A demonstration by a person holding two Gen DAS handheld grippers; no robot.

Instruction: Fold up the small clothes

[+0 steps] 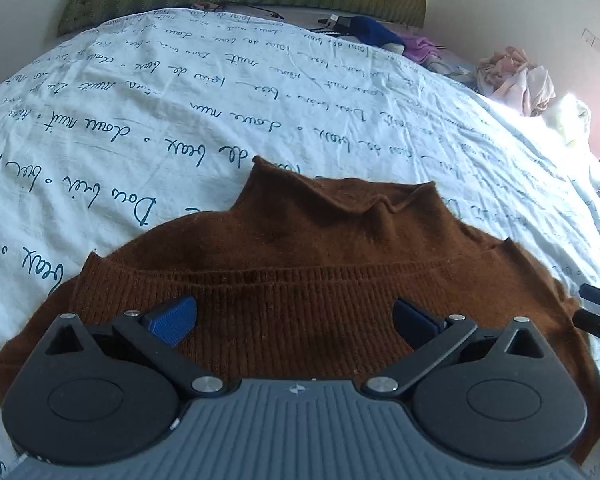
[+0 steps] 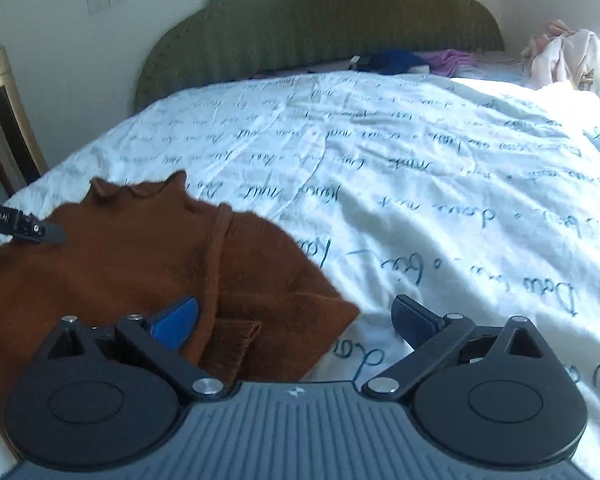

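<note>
On white duvet [image 1: 220, 92] with blue cursive script, brown sweater [image 1: 300, 248], left hand-held gripper [image 1: 296, 320] and right hand-held gripper [image 2: 296, 320] both spread wide, empty.

The near part of the brown sweater [image 1: 300, 248] is hidden under the left gripper [image 1: 294, 318] body at 6 o'clock. In the right wrist view its left side is cut by the picture's edge at 9 o'clock. The writing on the bed cover [image 2: 440, 168] is too blurred to read. The clothes heap [image 1: 516, 80] at 2 o'clock is too small to tell apart.
</note>
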